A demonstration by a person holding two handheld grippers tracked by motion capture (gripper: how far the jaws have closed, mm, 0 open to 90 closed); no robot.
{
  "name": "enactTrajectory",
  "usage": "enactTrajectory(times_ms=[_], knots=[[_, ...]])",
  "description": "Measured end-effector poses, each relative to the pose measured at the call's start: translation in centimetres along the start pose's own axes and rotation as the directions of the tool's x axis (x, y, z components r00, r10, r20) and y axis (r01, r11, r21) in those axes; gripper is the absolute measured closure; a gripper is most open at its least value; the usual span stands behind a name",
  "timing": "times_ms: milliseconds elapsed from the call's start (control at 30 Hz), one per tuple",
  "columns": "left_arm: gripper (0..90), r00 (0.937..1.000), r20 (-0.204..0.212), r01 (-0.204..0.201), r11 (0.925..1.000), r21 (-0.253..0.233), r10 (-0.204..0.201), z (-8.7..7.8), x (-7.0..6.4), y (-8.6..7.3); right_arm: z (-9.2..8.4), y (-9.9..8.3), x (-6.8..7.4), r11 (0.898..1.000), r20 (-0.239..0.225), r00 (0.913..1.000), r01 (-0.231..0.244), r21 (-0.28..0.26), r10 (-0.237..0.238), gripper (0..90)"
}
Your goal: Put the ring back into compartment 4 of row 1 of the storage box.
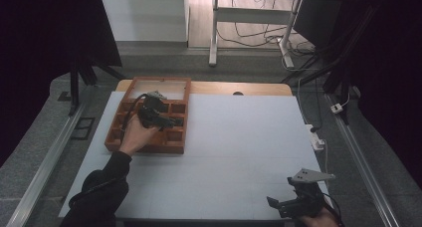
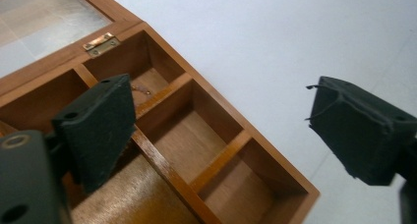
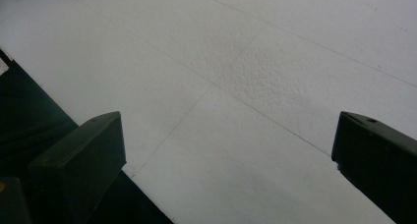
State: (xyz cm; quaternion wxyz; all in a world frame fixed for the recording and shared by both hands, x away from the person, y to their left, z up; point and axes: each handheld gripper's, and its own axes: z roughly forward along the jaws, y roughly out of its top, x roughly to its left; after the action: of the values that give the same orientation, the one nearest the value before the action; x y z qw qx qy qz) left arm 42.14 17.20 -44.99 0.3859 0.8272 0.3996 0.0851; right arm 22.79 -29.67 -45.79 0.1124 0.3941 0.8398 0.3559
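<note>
One wooden box (image 1: 171,146), long axis front-to-back.

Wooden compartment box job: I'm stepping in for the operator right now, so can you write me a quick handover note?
Left gripper: jaws open, nothing between them, hovering over the wooden box at the table's far left.
Right gripper: jaws open, nothing between them, over the bare white table surface at the near right corner.
Box: glass lid lies open, hinged back. A small chain-like piece lies in the compartment nearest the hinge; the other compartments in sight look empty.
Done: apparently that piece is in its compartment.
Left: probably draw the left gripper back and close the lid.
</note>
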Motion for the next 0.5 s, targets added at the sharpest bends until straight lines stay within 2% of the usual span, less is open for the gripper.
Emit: enactTrajectory(times_ms=[267, 500], knots=[[3.4, 0.9993, 0.038, 0.005, 0.9997, -0.024, -0.004, -1.2, -0.6, -0.7, 0.0, 0.0, 0.0, 1.000, 0.002, 1.0000, 0.002, 0.002, -0.002, 0.0], [0.5, 0.9993, 0.038, -0.006, 0.9988, -0.049, 0.008, -2.4, -1.0, -1.7, 0.0, 0.0, 0.0, 1.000, 0.004, 1.0000, 0.004, 0.003, -0.004, 0.0]])
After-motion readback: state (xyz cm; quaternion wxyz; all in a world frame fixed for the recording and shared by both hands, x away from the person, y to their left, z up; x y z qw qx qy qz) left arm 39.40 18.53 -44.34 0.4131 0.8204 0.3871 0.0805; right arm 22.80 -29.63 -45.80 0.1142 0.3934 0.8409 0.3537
